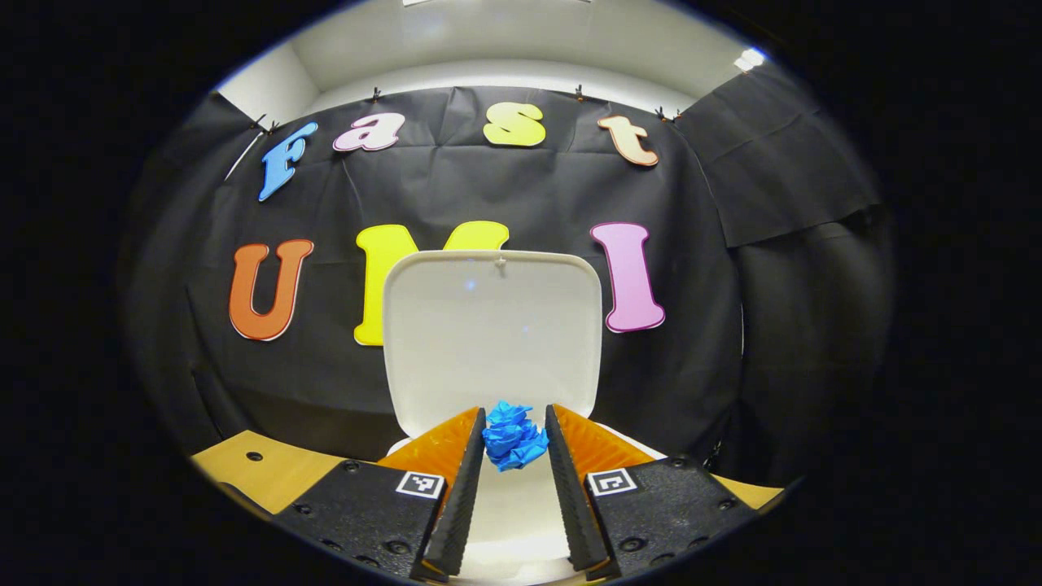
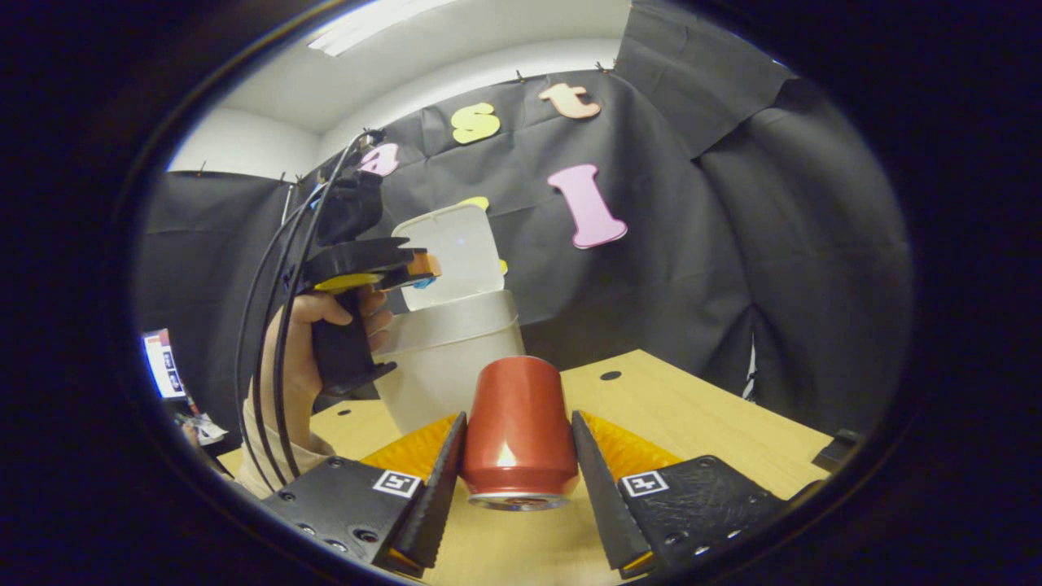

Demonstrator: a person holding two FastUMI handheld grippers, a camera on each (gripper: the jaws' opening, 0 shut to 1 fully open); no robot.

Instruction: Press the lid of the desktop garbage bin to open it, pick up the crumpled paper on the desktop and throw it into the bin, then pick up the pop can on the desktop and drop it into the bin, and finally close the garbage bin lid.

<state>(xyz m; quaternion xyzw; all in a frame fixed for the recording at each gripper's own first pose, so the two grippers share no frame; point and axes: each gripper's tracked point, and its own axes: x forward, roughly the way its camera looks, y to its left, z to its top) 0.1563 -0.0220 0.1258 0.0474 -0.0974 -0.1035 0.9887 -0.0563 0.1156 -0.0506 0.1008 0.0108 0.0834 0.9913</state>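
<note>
In the left gripper view the left gripper (image 1: 515, 439) holds a crumpled ball of blue paper (image 1: 514, 436) between its two fingers, which are drawn in narrow with both pressing on the paper's sides, and it sits above the open mouth of the white plastic desktop garbage bin (image 1: 513, 505), whose rim and pale inside show between and below the fingers. The bin's white rounded-square lid (image 1: 492, 334) stands upright behind the paper, swung fully open against the booth's black cloth wall. A strip of light wooden desktop (image 1: 269, 468) shows at the lower left. In the right gripper view the right gripper (image 2: 518, 456) is set around a red metal pop can (image 2: 518, 431) that stands on the wooden desktop with its silver rim toward the camera; the fingers are spread about as wide as the can and lie right along its two sides, though whether both truly press on it cannot be told. Behind the can stands the white bin with its lid raised, and to its left a person's hand (image 2: 313, 342) grips the handle of the other gripper, held over the bin, with black cables (image 2: 273, 325) trailing down from it
</note>
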